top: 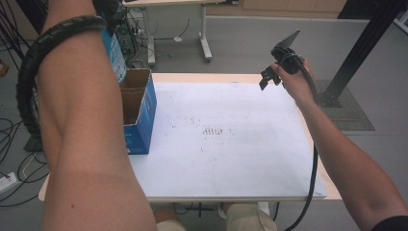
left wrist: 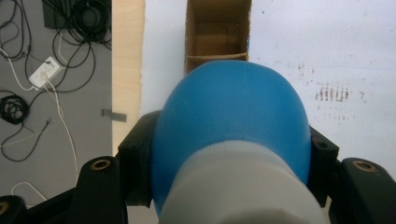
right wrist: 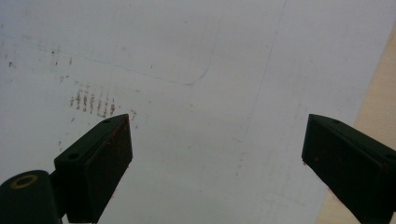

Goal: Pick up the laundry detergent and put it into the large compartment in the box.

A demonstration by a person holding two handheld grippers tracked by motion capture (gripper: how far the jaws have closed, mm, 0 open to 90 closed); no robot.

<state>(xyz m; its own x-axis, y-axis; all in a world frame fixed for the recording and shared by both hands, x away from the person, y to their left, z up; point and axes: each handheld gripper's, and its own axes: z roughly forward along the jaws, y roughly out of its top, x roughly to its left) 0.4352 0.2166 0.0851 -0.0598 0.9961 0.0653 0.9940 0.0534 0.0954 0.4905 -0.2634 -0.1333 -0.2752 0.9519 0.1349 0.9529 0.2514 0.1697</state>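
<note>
My left gripper (left wrist: 231, 156) is shut on a blue bottle (left wrist: 231, 112) with a white neck, its black jaws pressing both sides. The bottle hangs bottom-down over the open top of a blue cardboard box (left wrist: 217, 32) with cardboard dividers inside. In the high view the bottle (top: 115, 55) shows just above the box (top: 144, 103) at the table's left edge, partly hidden by my raised left forearm. My right gripper (top: 270, 77) is held in the air over the far right corner of the white board. In its own view the right gripper (right wrist: 224, 163) stands open with nothing between its jaws.
A white board (top: 231, 144) with dark smudges in the middle covers the wooden table (top: 332, 190). Cables and a power strip (left wrist: 44, 72) lie on the floor left of the table. Beyond the far edge stands another table's leg (top: 206, 43), and a black stand (top: 356, 53) rises at the right.
</note>
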